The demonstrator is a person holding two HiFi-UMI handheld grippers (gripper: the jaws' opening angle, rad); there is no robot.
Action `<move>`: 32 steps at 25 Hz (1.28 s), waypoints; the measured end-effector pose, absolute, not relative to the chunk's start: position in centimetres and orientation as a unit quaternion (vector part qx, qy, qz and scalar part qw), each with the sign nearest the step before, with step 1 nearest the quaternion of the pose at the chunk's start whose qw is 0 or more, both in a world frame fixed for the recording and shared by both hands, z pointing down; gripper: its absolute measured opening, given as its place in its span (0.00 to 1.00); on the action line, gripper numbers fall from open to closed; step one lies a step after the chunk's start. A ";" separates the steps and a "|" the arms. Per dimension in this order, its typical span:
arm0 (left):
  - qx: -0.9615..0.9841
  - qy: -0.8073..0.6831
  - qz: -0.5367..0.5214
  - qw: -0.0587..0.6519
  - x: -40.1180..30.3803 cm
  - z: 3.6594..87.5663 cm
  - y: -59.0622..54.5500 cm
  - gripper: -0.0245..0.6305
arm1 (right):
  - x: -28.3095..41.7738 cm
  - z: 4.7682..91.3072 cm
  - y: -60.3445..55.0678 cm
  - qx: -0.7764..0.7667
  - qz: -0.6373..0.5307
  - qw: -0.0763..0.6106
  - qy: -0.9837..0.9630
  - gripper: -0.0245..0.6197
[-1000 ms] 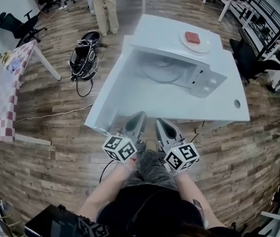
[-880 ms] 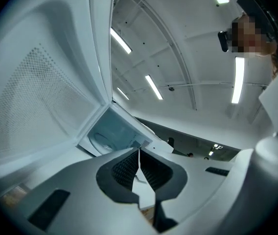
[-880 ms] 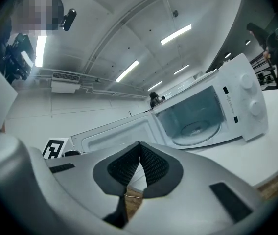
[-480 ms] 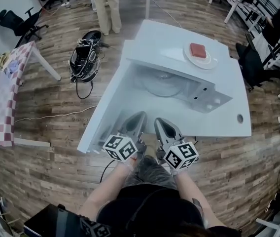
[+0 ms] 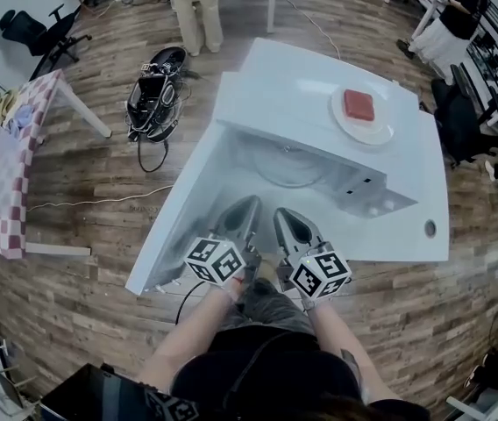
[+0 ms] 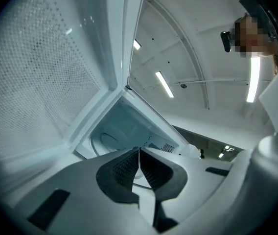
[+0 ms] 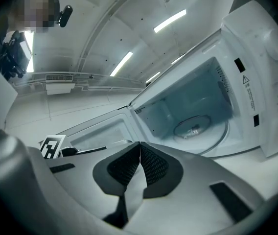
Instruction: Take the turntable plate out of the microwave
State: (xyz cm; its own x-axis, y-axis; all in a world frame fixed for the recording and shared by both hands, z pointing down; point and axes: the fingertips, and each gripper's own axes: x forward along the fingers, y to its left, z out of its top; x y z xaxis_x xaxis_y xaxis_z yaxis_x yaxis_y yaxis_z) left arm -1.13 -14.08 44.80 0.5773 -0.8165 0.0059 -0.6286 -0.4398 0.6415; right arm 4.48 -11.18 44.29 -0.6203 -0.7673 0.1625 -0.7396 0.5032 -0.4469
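A white microwave (image 5: pixel 319 121) stands on a white table (image 5: pixel 407 226), its door (image 5: pixel 188 200) swung wide open to the left. The glass turntable plate (image 5: pixel 291 167) lies flat inside the cavity; it also shows in the right gripper view as the turntable plate (image 7: pixel 194 126) and, partly hidden, as the turntable plate (image 6: pixel 110 140) in the left gripper view. My left gripper (image 5: pixel 247 207) and right gripper (image 5: pixel 282 217) sit side by side at the table's near edge, short of the opening. Both are shut with nothing between the pads, as the left gripper (image 6: pixel 139 151) and right gripper (image 7: pixel 140 145) show.
A white dish with a red block (image 5: pixel 362 112) rests on top of the microwave. On the wooden floor at left lie a black bag with cables (image 5: pixel 152 95) and a checkered table (image 5: pixel 3 174). A person (image 5: pixel 192 7) stands beyond, with office chairs (image 5: pixel 34 33) around.
The head view has shifted, so the microwave and its open door sit nearer and lower in the frame. Both grippers stay shut and side by side at the table's front.
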 end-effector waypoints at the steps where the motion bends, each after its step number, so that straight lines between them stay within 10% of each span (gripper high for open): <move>1: 0.834 -0.433 -0.154 0.305 -1.0 45.0 -14.4 0.07 | 4.5 44.4 -11.5 -0.434 -0.243 0.027 0.867 0.07; 32: 0.804 -0.453 -0.109 0.369 1.1 51.7 -17.9 0.07 | 7.7 52.9 -16.3 -0.470 -0.439 0.016 0.766 0.07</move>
State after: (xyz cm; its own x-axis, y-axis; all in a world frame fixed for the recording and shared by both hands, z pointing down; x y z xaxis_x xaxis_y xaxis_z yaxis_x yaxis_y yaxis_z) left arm 1.07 -17.85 51.68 0.5657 -0.8092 0.1588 -0.6480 -0.3172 0.6924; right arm 7.68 -16.32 52.92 -0.5576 -0.7337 0.3882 -0.7060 0.1733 -0.6866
